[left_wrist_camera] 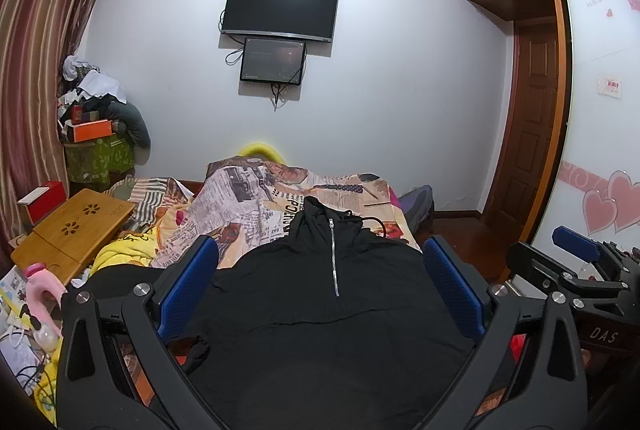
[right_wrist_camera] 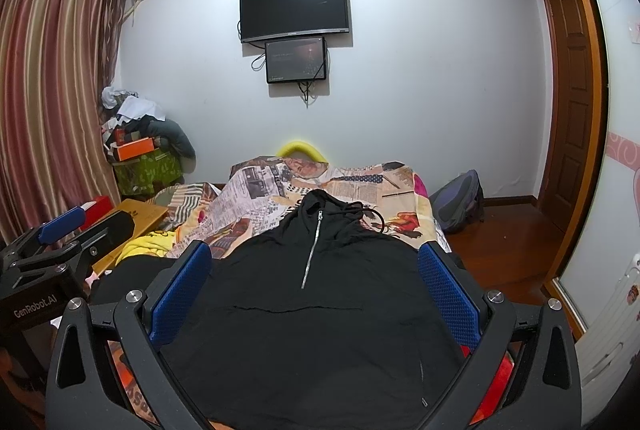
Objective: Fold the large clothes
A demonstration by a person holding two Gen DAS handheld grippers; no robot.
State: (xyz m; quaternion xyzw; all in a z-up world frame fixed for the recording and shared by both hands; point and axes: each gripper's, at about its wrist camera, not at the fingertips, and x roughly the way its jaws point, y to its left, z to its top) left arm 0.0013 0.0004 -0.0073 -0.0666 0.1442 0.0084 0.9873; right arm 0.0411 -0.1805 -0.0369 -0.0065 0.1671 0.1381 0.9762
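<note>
Left wrist view: we hold the left gripper (left_wrist_camera: 318, 270) with jaws wide apart, gripping nothing, above the black hoodie (left_wrist_camera: 320, 330). Right gripper (right_wrist_camera: 314, 270) likewise: jaws apart, empty. Hoodie lies spread flat, front up, zipper (right_wrist_camera: 312, 250) toward the hood, on the bed (right_wrist_camera: 404, 190) over a newsprint-pattern quilt (right_wrist_camera: 256, 190). We judge folding hasn't started. Best approach: pinch each side at the hem or shoulder seam, single layer, then fold inward evenly. Wall TV (right_wrist_camera: 294, 8) beyond.

"GenRobot.AI", perhaps "DAS": hand-held gripper (right_wrist_camera: 64, 226).
</note>
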